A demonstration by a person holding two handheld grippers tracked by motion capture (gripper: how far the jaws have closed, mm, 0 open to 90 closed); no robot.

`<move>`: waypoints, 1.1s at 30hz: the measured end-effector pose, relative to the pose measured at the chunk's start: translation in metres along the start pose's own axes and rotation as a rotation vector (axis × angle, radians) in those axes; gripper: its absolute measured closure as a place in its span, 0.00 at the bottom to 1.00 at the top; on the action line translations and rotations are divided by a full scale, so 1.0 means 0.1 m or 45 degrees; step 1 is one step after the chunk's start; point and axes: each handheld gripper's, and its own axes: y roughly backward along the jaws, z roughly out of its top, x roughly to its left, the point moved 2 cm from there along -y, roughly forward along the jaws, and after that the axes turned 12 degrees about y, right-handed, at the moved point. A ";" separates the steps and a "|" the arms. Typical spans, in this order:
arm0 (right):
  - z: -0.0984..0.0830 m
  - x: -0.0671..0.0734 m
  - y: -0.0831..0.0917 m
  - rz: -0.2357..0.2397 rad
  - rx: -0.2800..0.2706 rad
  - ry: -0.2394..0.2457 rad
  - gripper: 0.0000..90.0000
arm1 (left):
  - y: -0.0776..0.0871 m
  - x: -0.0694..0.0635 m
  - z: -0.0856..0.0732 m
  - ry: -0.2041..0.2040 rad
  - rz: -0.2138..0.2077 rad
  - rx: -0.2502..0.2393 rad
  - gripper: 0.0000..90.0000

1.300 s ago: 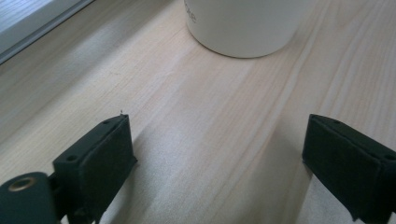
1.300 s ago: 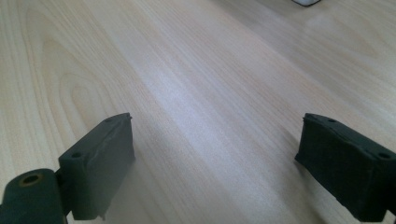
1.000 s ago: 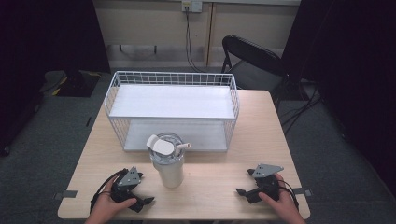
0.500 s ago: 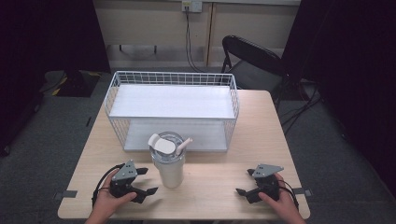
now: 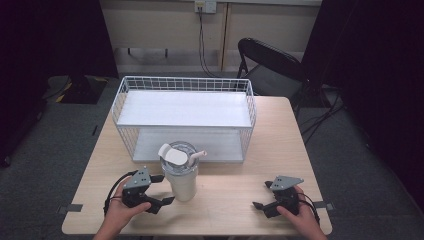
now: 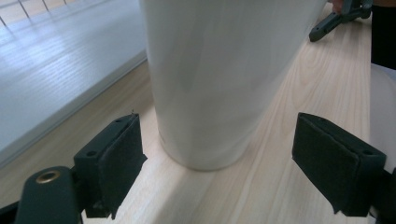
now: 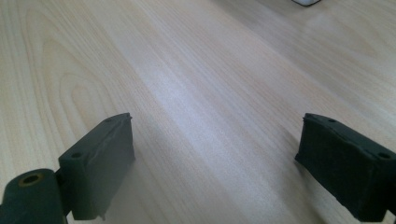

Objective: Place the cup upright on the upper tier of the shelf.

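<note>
A white tumbler (image 5: pixel 181 175) with a clear lid and a straw stands upright on the wooden table (image 5: pixel 225 200), just in front of the wire basket (image 5: pixel 185 117). My left gripper (image 5: pixel 164 190) is open at the tumbler's left side, its jaws reaching toward the base. In the left gripper view the tumbler's lower body (image 6: pixel 219 79) stands close ahead between the two spread pads (image 6: pixel 114 158), not touched by them. My right gripper (image 5: pixel 262 196) rests open on the table at the front right, with bare wood (image 7: pixel 210 116) between its jaws.
The white wire basket with a white floor takes up the back half of the table. A black folding chair (image 5: pixel 272 65) stands behind the table's far right corner. Tape marks sit at the front corners.
My left gripper has moved right toward the tumbler, so its jaws now flank the tumbler's base. The right gripper and the tumbler have stayed put.
</note>
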 end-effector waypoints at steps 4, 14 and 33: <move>0.00 0.00 0.00 0.000 0.000 0.000 0.11 | -0.03 -0.02 0.04 -0.015 -0.011 -0.001 0.18; 0.00 0.00 0.00 0.000 0.000 0.000 0.11 | -0.02 -0.04 0.17 -0.009 -0.020 -0.043 0.18; 0.00 0.00 0.00 0.000 0.000 0.000 0.11 | -0.17 -0.05 0.24 -0.011 -0.029 -0.121 0.13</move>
